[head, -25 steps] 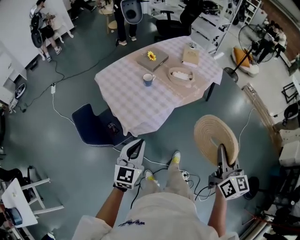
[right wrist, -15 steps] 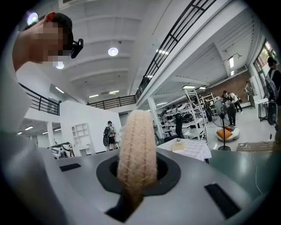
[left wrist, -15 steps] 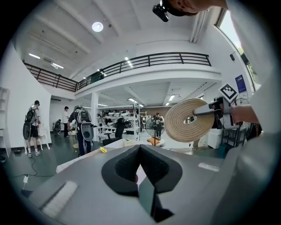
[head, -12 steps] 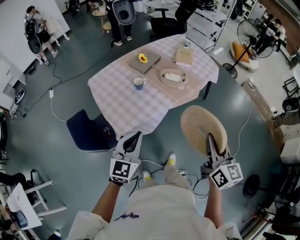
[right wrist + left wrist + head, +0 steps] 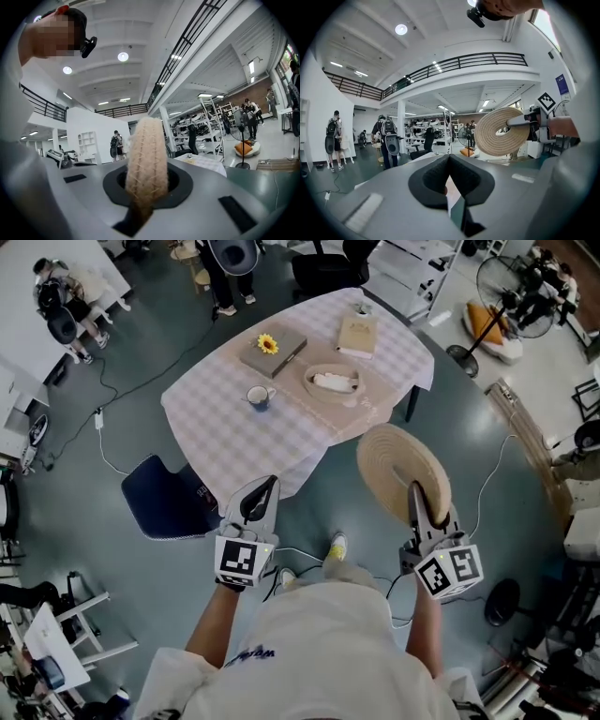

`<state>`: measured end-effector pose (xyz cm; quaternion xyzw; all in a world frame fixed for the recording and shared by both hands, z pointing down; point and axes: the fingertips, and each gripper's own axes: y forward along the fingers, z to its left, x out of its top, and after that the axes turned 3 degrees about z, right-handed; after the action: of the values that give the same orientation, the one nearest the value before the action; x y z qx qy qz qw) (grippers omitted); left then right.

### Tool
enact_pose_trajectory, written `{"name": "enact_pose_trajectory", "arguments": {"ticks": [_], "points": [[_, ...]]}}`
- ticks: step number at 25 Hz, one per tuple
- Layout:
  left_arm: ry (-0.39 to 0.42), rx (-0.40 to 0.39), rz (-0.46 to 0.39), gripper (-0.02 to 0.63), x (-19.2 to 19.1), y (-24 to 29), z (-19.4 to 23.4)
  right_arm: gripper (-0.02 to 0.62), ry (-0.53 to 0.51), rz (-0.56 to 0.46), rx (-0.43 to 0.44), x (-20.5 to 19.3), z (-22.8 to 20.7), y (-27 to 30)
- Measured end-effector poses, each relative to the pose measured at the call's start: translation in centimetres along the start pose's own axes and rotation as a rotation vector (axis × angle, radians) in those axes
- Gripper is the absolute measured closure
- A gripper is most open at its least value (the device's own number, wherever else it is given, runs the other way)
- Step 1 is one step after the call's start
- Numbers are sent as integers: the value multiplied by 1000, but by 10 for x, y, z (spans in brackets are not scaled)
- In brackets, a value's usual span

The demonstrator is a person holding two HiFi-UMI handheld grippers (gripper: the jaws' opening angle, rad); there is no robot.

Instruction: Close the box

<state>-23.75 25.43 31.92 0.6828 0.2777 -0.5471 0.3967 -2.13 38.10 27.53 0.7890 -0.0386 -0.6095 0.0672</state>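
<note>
Checkered table [image 5: 225,427] stands ahead; right gripper [image 5: 413,491] clamps woven lid [image 5: 389,460], left gripper [image 5: 266,487] closed.

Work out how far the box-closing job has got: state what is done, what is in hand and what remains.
Done: the right gripper grips the woven lid by its edge. In hand: the lid is held in the air, short of the table; the left gripper holds nothing. Left: reach the open round box on the table and set the lid on it.
</note>
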Motion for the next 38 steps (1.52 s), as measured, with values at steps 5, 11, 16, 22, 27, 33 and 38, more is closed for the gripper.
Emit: {"name": "enact_pose_trajectory", "arguments": {"ticks": [5, 11, 16, 22, 27, 33, 38], "points": [[5, 19, 3, 604, 8, 42, -19, 561, 30, -6, 14, 5, -49, 12], [3, 56, 6, 604, 18, 74, -15, 561, 39, 0, 54, 15, -73, 36], [-2, 79, 19, 604, 26, 97, -21, 561, 52, 11, 74, 19, -99, 45], [2, 78, 25, 604, 30, 112, -35, 561, 76, 17, 66, 18, -123, 47], [-4, 108, 41, 604, 24, 106, -30, 561, 94, 41, 101, 7, -117, 55], [-30, 124, 74, 604, 12, 109, -27, 561, 93, 17, 109, 11, -117, 48], [-10, 75, 57, 604, 13, 134, -40, 561, 138, 12, 48, 6, -144, 49]]}}
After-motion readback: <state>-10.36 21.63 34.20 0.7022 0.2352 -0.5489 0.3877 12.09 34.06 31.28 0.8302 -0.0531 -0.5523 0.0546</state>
